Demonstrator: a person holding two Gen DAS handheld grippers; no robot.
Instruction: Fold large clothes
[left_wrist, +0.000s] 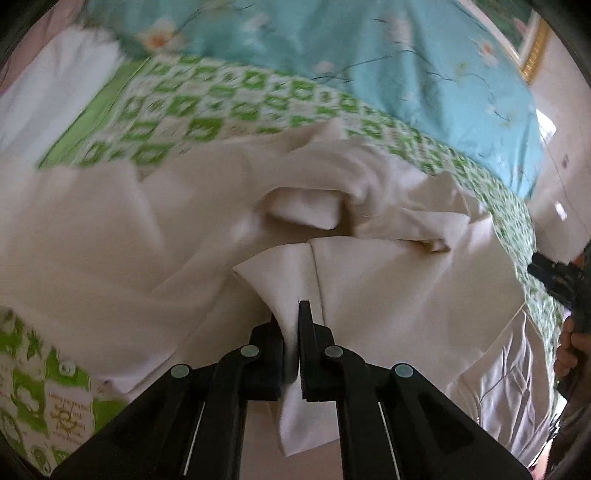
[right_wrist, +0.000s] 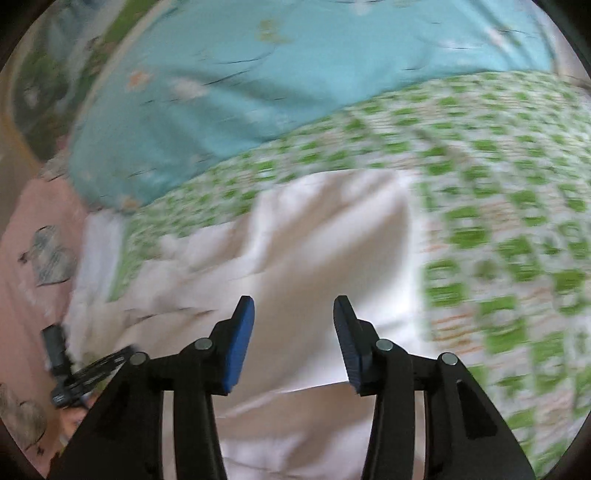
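A large cream-white garment (left_wrist: 155, 236) lies spread and rumpled on a green-and-white patterned bedsheet (left_wrist: 207, 107). My left gripper (left_wrist: 291, 314) is shut on a pinched fold of this garment, which bunches up between the black fingers and hangs out below them. In the right wrist view the same white garment (right_wrist: 325, 236) lies under my right gripper (right_wrist: 293, 301), which stands open above it with nothing between its blue pads (right_wrist: 242, 343). That view is blurred. The right gripper (left_wrist: 554, 277) also shows at the right edge of the left wrist view, in a hand.
A light-blue floral quilt (left_wrist: 369, 48) is heaped along the far side of the bed. A pink sheet with grey heart prints (right_wrist: 48, 254) lies at the left in the right wrist view. A gold-framed picture (left_wrist: 532, 48) hangs on the wall beyond.
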